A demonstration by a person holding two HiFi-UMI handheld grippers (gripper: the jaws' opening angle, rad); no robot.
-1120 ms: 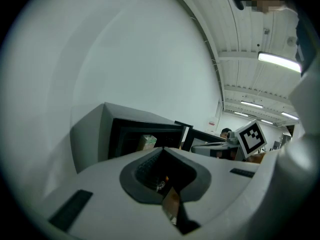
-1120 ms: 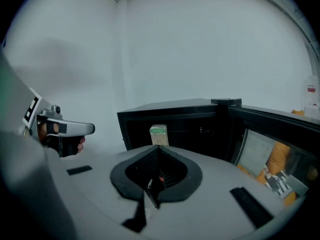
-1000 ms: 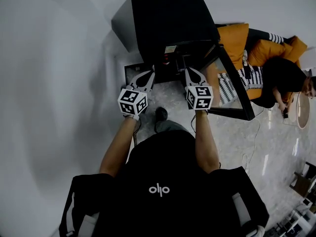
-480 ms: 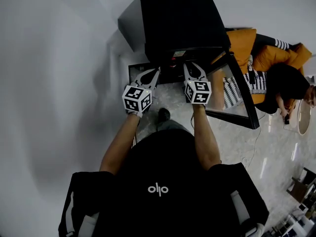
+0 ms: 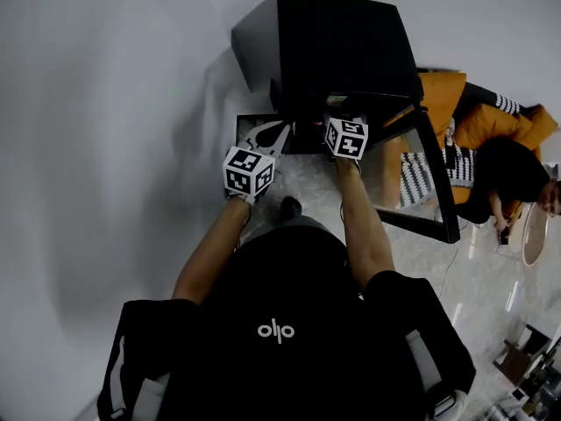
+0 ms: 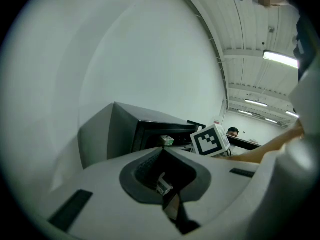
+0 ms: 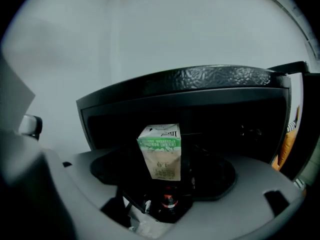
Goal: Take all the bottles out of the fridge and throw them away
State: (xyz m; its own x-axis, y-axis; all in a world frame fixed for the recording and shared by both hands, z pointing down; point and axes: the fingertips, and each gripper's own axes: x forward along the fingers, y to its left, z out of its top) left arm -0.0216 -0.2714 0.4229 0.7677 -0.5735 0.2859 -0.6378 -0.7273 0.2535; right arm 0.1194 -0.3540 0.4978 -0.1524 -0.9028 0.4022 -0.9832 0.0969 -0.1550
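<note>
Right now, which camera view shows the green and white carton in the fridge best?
The right gripper view: the carton stands upright at its centre, large, inside the fridge. The left gripper view shows it only as a small, far shape. In the head view I cannot make it out.

Only "ollo" reads — white, on the person's black top [image 5: 289,288].

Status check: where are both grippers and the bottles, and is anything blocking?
Left gripper shut, empty, short of the fridge. Right gripper at fridge mouth, jaws just opened, nothing gripped. Dark bottle low inside, untouched. Carton directly above it, possibly in the way.
</note>
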